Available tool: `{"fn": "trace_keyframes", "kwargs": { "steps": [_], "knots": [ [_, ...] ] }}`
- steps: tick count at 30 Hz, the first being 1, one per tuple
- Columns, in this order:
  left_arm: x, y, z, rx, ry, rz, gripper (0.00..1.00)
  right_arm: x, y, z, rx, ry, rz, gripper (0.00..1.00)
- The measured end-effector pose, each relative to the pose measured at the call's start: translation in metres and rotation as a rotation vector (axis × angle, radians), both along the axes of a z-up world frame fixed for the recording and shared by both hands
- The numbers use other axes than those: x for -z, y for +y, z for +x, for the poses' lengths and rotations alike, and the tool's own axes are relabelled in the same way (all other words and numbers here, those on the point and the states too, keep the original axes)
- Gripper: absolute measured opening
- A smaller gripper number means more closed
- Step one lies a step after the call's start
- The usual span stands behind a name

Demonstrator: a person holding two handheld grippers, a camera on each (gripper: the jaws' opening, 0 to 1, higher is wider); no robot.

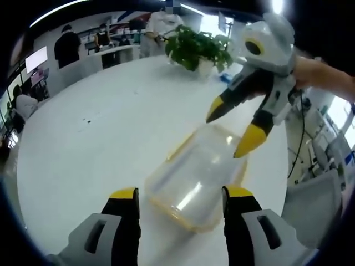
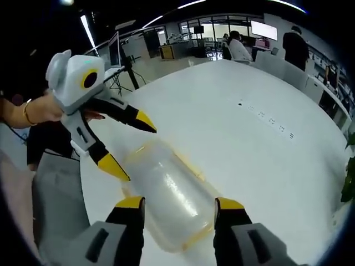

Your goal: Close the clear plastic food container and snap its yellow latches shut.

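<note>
Hovering wide-jawed over the container [image 1: 194, 180], the left gripper [image 1: 180, 194] faces the right gripper [image 1: 228, 133], also spread wide, tips angled down above the container's far end.

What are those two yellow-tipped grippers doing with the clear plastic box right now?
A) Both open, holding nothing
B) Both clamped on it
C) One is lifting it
A: the left gripper and right gripper stand open on opposite sides of the clear plastic container, which rests on the white table.

Food container [image 1: 195, 180] sat on the table [image 1: 100, 144], left gripper [image 1: 180, 195] near one end, right gripper [image 1: 228, 133] above the other end, plant [image 1: 197, 47] far behind
</note>
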State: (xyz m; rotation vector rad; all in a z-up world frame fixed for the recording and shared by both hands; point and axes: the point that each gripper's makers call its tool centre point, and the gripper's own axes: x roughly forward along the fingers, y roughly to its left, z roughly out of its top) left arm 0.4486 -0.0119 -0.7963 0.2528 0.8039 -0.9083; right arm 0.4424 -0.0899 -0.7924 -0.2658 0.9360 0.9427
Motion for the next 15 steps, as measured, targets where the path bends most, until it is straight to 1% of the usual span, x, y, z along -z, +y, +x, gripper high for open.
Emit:
{"fn": "trace_keyframes", "kwargs": {
  "steps": [7, 15],
  "knots": [
    [0.000, -0.005, -0.003, 0.018, -0.009, 0.004, 0.59, -0.002, 0.005, 0.001, -0.010, -0.009, 0.008, 0.45],
    [-0.003, -0.014, -0.006, 0.044, -0.019, -0.018, 0.57, 0.000, 0.011, -0.001, -0.020, -0.005, 0.014, 0.43]
  ]
}}
